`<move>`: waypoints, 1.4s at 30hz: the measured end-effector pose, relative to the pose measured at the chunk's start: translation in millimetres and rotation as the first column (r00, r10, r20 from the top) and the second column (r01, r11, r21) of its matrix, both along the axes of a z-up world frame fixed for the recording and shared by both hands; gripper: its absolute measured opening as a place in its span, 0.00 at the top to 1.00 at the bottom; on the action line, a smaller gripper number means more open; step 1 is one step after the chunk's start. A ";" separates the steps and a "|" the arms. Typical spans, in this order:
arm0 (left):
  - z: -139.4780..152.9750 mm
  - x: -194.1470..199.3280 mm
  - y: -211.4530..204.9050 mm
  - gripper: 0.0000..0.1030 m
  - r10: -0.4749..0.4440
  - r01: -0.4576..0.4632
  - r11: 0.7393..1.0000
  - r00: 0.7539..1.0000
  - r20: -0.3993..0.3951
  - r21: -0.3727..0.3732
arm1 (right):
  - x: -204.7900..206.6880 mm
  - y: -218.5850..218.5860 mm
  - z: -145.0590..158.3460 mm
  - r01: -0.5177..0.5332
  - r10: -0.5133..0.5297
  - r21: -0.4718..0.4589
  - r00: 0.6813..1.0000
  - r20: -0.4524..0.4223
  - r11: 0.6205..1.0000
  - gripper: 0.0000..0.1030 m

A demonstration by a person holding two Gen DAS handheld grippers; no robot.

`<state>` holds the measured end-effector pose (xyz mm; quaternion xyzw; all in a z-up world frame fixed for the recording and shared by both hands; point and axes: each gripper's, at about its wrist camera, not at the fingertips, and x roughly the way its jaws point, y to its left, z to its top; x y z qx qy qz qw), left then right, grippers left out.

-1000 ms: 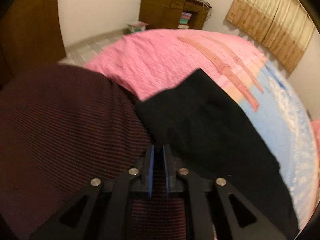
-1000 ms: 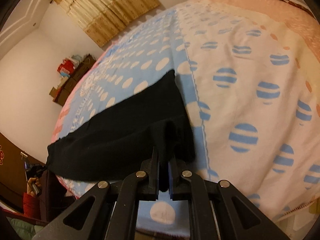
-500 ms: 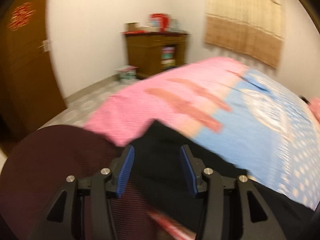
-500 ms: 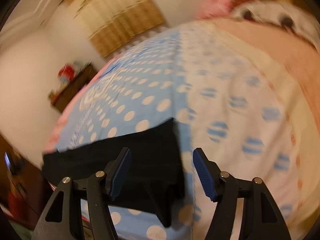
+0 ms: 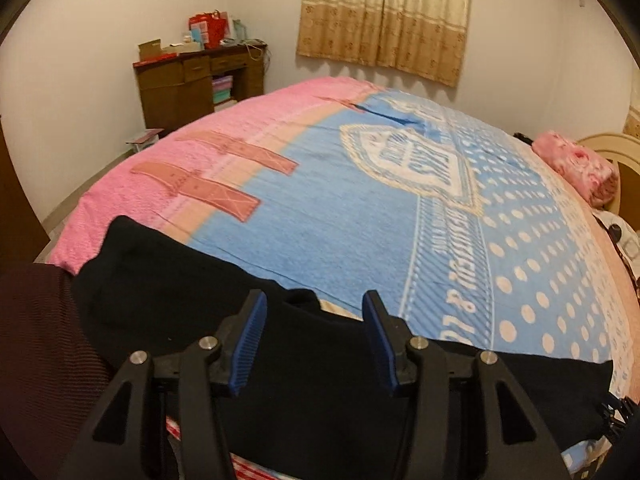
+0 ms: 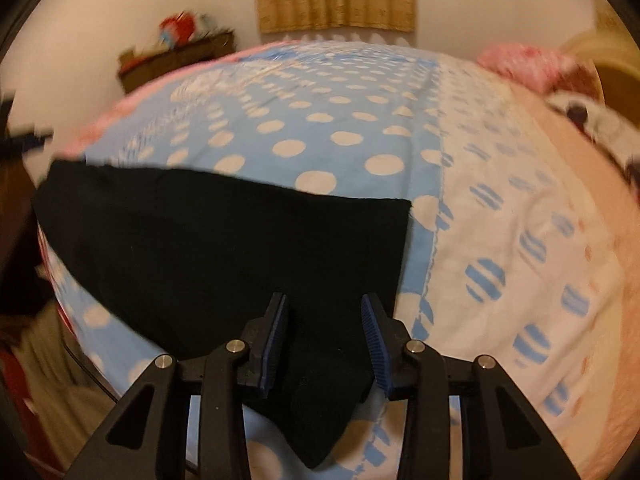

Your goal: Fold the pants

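Observation:
The black pants (image 5: pixel 192 304) lie flat along the near edge of the bed, and also show in the right wrist view (image 6: pixel 208 248). My left gripper (image 5: pixel 314 316) is open and empty, above the pants near one end. My right gripper (image 6: pixel 325 320) is open and empty, above the other end, where a corner of the pants (image 6: pixel 320 432) hangs toward the bed's front edge. The right wrist view is blurred.
The bed has a pink, blue and polka-dot cover (image 5: pixel 360 208). A dark red striped cloth (image 5: pixel 40 340) lies at the left. A pink pillow (image 5: pixel 580 168) is at the far right. A wooden desk (image 5: pixel 192 84) and curtains (image 5: pixel 384 16) stand behind.
Both grippers were shut on the pants a second ago; both have opened, let go of the cloth and lifted back. The pants now lie on the bed.

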<state>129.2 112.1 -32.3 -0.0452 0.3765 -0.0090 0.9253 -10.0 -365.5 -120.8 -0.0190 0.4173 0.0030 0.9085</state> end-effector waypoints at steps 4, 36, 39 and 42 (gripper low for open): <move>-7.4 -2.3 -4.1 0.49 -0.006 0.005 1.000 1.000 -0.018 -0.003 | 6.4 8.5 -2.2 -0.060 0.055 -0.091 0.997 -0.057 0.994 0.61; -38.3 0.6 -38.0 0.49 -0.056 0.055 0.998 0.995 -0.081 -0.012 | -6.9 -74.9 24.6 0.160 -0.227 0.393 0.965 0.131 0.906 0.99; -40.2 -3.7 -48.2 0.49 -0.085 0.085 0.996 0.993 -0.084 -0.007 | -3.9 -71.2 20.5 0.149 -0.230 0.441 0.964 0.135 0.885 0.98; -40.8 -5.8 -50.1 0.49 -0.092 0.093 0.996 0.992 -0.084 0.005 | -7.8 -70.0 20.5 0.150 -0.248 0.466 0.956 0.157 0.872 0.98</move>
